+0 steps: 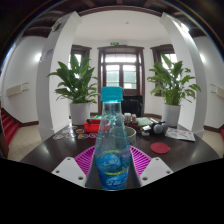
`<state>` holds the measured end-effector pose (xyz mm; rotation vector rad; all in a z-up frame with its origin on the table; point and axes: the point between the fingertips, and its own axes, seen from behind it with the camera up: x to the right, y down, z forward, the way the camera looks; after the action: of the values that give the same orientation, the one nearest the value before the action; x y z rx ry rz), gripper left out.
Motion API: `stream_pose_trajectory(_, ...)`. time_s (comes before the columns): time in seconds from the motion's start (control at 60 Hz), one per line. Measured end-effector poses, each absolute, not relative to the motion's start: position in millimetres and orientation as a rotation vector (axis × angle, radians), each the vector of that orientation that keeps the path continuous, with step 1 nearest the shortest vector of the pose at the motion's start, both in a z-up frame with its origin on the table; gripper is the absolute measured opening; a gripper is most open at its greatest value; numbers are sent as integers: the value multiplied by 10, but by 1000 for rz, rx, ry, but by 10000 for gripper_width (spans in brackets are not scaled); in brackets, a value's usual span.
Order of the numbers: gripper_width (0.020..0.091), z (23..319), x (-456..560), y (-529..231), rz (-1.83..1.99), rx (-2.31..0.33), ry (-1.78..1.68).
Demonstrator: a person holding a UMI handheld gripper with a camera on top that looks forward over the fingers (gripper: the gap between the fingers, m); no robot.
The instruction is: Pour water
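Observation:
A clear plastic water bottle [112,145] with a blue cap and a blue label stands upright between my fingers. My gripper [112,165] is shut on the water bottle, with the pink pads [82,160] pressing on its lower body from both sides. The bottle hides most of a cup-like vessel [127,131] that stands just behind it on the dark round table [50,148].
A red coaster [160,148] lies on the table to the right of the bottle. Beyond it are dark headphones [152,127] and papers [180,133]. A red object [92,126] sits behind the bottle. Two large potted plants [76,85] flank a far doorway.

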<state>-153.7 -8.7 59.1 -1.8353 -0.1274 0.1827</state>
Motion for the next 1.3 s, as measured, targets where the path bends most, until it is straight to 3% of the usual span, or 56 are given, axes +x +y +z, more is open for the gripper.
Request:
stream_pose_trajectory(0.167, 395, 621, -1537, -60, 184, -1789, -92)
stream_pose_trajectory(0.2, 414, 605, -1549, -43, 189, -1778, -78)
stream_pose_trajectory(0.217, 364, 611, -1546, -37, 183, -1776, -76)
stream_pose_trajectory(0.483, 367, 685, -1858, -13, 155, -1809, -75)
stream_pose_trajectory(0.733, 365, 935, -2991, 476, 654, -1802, 326)
stream_pose_trajectory(0.983, 375, 1292, -3040, 1011, 1231, -1482, 998)
stream_pose_trajectory(1.3, 377, 1315, -2687, 1474, 1586, -1122, 1427)
